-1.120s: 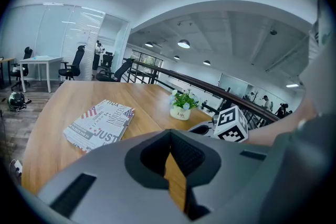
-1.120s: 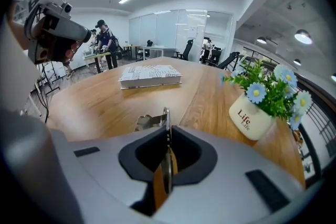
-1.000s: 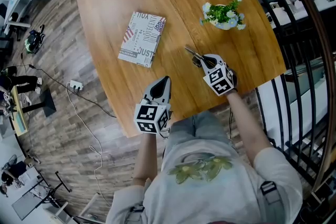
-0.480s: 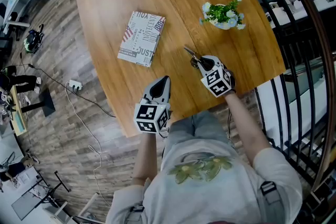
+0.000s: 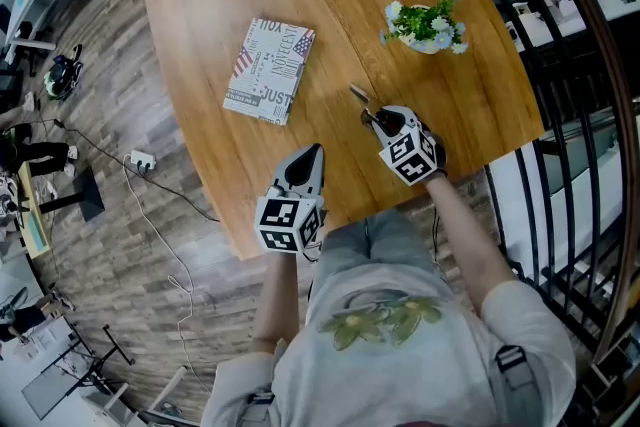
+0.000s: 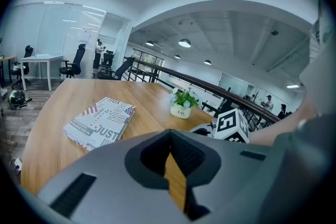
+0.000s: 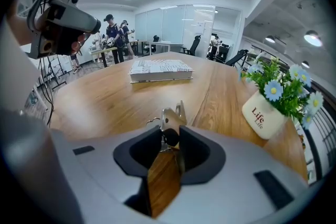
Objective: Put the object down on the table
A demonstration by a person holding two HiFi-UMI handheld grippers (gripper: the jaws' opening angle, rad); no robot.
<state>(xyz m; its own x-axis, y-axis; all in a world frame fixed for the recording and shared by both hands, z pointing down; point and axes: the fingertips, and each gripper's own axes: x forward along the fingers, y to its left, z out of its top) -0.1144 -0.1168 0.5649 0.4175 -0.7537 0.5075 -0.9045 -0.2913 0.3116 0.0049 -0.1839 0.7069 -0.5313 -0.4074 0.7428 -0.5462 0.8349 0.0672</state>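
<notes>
The right gripper (image 7: 171, 136) rests low over the counter (image 7: 105, 97). Its jaws are opening, with the small metal object (image 7: 169, 117) between them, tip projecting forward. The left gripper (image 6: 169, 132) is closed and empty, short of the book (image 6: 100, 120).
</notes>
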